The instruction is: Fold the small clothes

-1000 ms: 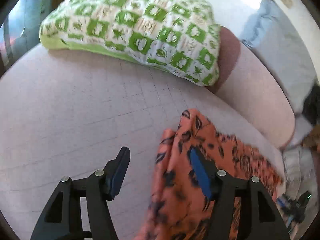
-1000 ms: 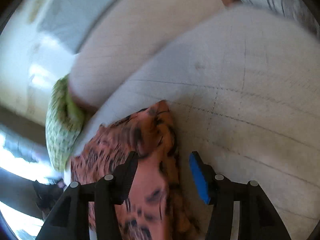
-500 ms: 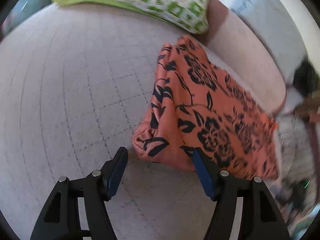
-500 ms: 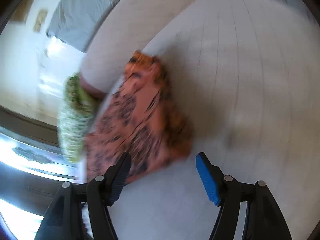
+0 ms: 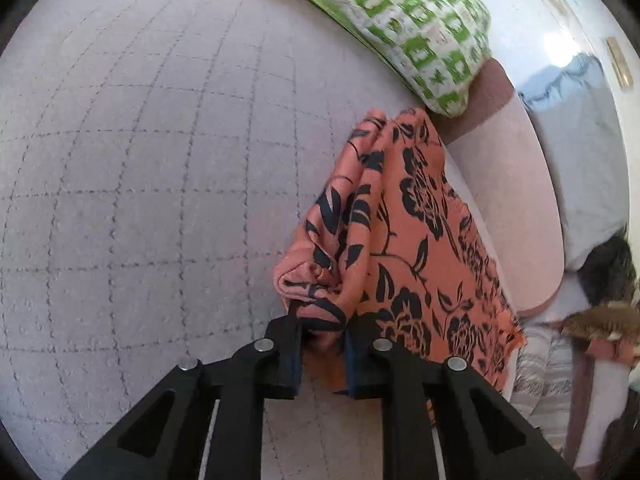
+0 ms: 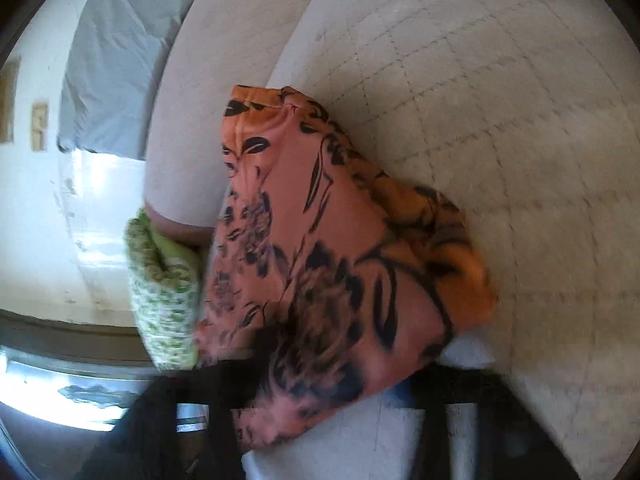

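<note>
Since half a second ago, the left gripper [image 5: 323,354] has been closed onto a bunched corner of the orange floral garment [image 5: 404,232], which lies ahead on the quilted bed cover [image 5: 160,160]. A fold is judged begun; the held corner needs carrying across. The right gripper [image 6: 344,396] is blurred and covered by cloth, so its grip cannot be told.
</note>
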`<state>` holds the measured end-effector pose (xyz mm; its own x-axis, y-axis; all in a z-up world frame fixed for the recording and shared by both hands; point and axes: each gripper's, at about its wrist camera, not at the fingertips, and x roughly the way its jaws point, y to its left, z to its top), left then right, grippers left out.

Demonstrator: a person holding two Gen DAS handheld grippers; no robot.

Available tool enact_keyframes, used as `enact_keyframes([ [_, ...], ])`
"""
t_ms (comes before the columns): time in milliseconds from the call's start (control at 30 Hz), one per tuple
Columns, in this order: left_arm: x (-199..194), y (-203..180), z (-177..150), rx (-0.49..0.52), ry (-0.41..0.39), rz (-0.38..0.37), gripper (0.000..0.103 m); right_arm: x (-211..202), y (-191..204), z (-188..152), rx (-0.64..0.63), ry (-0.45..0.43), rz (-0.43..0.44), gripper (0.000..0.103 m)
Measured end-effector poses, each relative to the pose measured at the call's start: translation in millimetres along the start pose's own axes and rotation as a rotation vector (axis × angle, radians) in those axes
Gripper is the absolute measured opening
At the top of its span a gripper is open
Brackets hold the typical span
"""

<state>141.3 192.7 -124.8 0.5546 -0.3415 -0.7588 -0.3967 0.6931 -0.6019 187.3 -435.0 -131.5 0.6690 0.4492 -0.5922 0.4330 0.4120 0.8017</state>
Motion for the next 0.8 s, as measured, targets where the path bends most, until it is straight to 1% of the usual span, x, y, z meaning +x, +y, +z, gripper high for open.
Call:
enact_keyframes([
  [33,-4.9,-1.4,-0.1,0.009,-0.011,0.000,0.013,4.9,2.6,3.2,-0.007,0.006,-0.017,0.020],
  [100,-22.9,-12.8,-3.3,0.052,-0.060,-0.004,0.011,6.0,11.5,5.8,-0.042,0.009,-0.033,0.017],
  [167,-44.1,-22.9,-8.2,0.084,-0.107,-0.014,0.011,-10.5,27.5,4.2,-0.082,-0.014,-0.005,0.014],
  [200,-59.8,-24.7,-15.6,0.099,-0.126,-0.023,0.011,-22.0,37.6,0.7,-0.115,-0.030,0.004,0.008],
  [300,-90.9,-25.1,-44.6,0.135,-0.144,-0.045,0.011,-60.0,52.1,-15.1,-0.180,-0.067,0.016,0.008],
  [333,-99.0,-19.9,-56.0,0.136,-0.146,-0.050,0.011,-71.8,53.5,-23.0,-0.199,-0.072,0.017,0.008],
  [367,-105.1,-9.3,-71.2,0.140,-0.131,-0.052,0.011,-83.2,52.4,-32.0,-0.216,-0.078,0.015,0.008],
  [400,-104.1,-0.8,-79.3,0.144,-0.111,-0.042,0.012,-98.9,44.7,-46.8,-0.236,-0.072,0.003,0.008],
  [433,-98.1,10.5,-86.9,0.131,-0.095,-0.020,0.013,-103.1,37.8,-54.8,-0.234,-0.052,-0.007,0.008],
  [467,-85.7,26.2,-89.1,0.106,-0.076,0.014,0.018,-105.3,27.1,-62.3,-0.226,-0.020,-0.015,0.008],
  [500,-75.3,32.5,-86.4,0.101,-0.055,0.031,0.024,-106.4,13.0,-68.8,-0.217,0.001,-0.029,0.009],
  [533,-60.7,41.5,-80.5,0.097,-0.033,0.054,0.027,-106.3,-5.0,-71.4,-0.209,-0.009,-0.054,0.011],
  [567,-52.0,49.4,-75.2,0.078,-0.021,0.046,0.027,-108.0,-20.4,-68.1,-0.162,-0.024,-0.054,0.022],
  [600,-53.3,51.4,-70.4,0.057,-0.029,0.020,0.030,-109.8,-32.1,-63.8,-0.094,-0.040,-0.032,0.054],
  [633,-57.7,49.1,-67.9,0.053,-0.033,0.013,0.036,-111.8,-37.5,-61.3,-0.053,-0.046,0.003,0.075],
  [667,-63.2,46.5,-66.6,0.051,-0.047,0.018,0.056,-114.1,-38.2,-59.6,-0.044,-0.047,0.024,0.091],
  [700,-70.3,44.2,-66.9,0.047,-0.075,0.034,0.071,-115.3,-36.2,-58.2,-0.040,-0.057,0.033,0.091],
  [767,-79.5,41.1,-68.9,0.040,-0.109,0.038,0.072,-112.4,-25.7,-52.3,-0.069,-0.057,0.073,0.091],
  [800,-81.0,41.7,-71.6,0.025,-0.107,0.027,0.072,-107.1,-19.9,-45.9,-0.068,-0.064,0.104,0.091],
])
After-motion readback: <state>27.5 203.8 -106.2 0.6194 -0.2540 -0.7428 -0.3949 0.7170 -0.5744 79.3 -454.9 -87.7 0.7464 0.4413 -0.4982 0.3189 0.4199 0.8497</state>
